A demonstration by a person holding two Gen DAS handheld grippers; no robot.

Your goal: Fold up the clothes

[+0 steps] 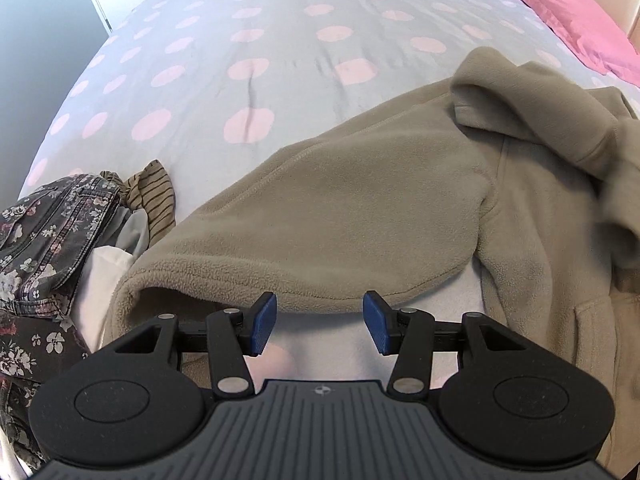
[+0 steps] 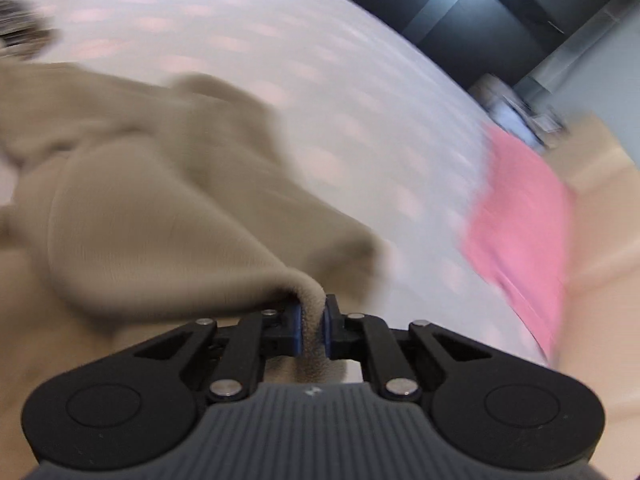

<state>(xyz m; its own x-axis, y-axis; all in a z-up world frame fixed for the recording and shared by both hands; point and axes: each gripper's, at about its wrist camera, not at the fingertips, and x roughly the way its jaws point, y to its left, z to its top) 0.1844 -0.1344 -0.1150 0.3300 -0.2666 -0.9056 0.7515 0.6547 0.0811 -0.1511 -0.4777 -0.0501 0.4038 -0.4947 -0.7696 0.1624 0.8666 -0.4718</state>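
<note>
Blue pads, left gripper [image 1: 320, 325]: jaws stand wide apart with nothing between them, just short of the fleece sleeve's lower edge.
Blue pads, right gripper [image 2: 313, 326]: pinched tight on a thick fold of the beige fleece jacket [image 2: 168, 216], which rises from the jaws in a taut ridge.
Hard to make out: the whole right wrist view is smeared with motion blur, so the jacket's far parts and the room behind read only as soft shapes.
Jacket: nubby fleece, spread on the bed with one sleeve [image 1: 320, 220] laid out leftward and the upper part rumpled.
Cut off: its right side runs out of the left wrist view.
Bedspread [image 1: 280, 40]: pale, with pink dots, lightly creased.
Pillow [image 1: 568, 12]: pink, at the far corner.
Pile [image 1: 52, 232]: floral denim, striped and white garments, partly overlapped by the sleeve cuff.
</note>
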